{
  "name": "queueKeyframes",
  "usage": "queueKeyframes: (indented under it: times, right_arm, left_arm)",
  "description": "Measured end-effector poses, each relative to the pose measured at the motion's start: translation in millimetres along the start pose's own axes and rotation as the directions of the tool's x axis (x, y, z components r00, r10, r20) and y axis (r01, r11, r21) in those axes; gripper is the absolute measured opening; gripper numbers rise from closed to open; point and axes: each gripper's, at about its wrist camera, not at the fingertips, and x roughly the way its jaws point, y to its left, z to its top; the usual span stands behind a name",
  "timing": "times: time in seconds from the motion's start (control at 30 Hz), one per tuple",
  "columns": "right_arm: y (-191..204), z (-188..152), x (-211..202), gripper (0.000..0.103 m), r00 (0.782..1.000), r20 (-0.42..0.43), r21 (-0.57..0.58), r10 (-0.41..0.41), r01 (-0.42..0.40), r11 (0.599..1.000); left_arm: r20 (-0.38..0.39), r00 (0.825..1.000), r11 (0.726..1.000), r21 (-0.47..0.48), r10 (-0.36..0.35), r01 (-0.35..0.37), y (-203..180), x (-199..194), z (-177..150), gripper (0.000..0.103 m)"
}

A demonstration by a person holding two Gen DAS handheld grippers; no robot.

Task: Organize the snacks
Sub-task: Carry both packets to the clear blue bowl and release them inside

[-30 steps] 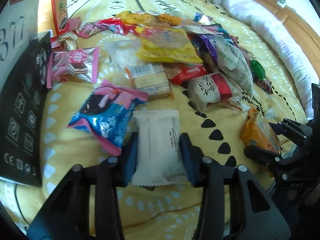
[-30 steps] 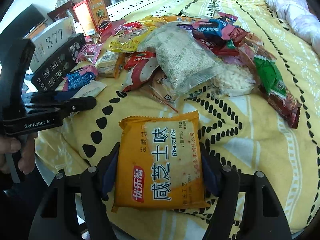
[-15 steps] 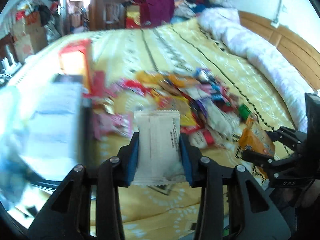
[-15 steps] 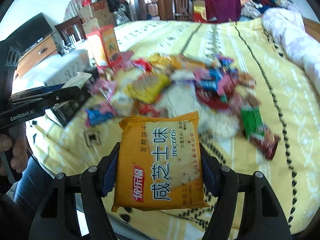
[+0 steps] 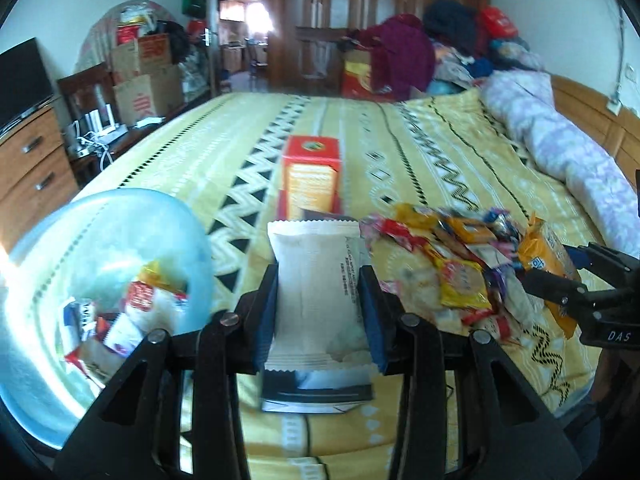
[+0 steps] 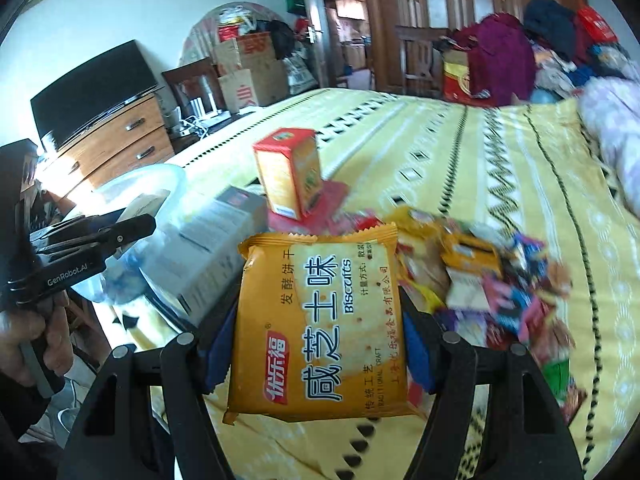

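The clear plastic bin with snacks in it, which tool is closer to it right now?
Left. The left tool, holding the white packet, is beside the clear bin. The right tool, gripping the orange biscuit pack, is farther right.

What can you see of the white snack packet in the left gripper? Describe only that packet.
The white snack packet is a plain, matte pillow wrapper with crimped, serrated ends and a line of small dark print along its right side. It stands upright, lifted off the bed, pinched at its sides by the left gripper. Only the blue pads touch it.
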Motion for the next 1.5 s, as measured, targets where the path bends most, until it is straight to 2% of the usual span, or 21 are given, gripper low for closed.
queueKeyframes:
  times: [0.37,0.57,0.83,0.97,1.23,1.5]
  right_arm:
    - [70,59,20,0.073,0.995,0.038,-0.099,0.093,-0.089,0.991]
    - [123,88,35,0.073,0.983,0.039,-0.166,0.182,-0.173,0.971]
    - [211,122,69,0.073,0.945,-0.003,-0.262,0.326,-0.315,0.912]
    - [246,136,88,0.073,0.924,-0.031,-0.282,0.380,-0.373,0.884]
    - [296,137,126,0.073,0.901,-0.109,-0.294,0.420,-0.433,0.852]
    - [306,126,144,0.073,0.894,-0.152,-0.280,0.422,-0.448,0.849]
  left_arm:
    - [0.031,0.998,0.996,-0.076,0.049,-0.047,50,-16,1,0.039]
    - [0.041,0.995,0.987,-0.140,0.092,-0.086,91,-27,4,0.039]
    - [0.015,0.981,0.937,-0.300,0.193,-0.180,170,-37,-3,0.039]
    - [-0.002,0.976,0.912,-0.356,0.219,-0.205,195,-39,-9,0.039]
    - [-0.048,0.976,0.894,-0.394,0.213,-0.215,214,-28,-24,0.040]
    - [-0.050,0.979,0.890,-0.408,0.200,-0.203,227,-30,-27,0.040]
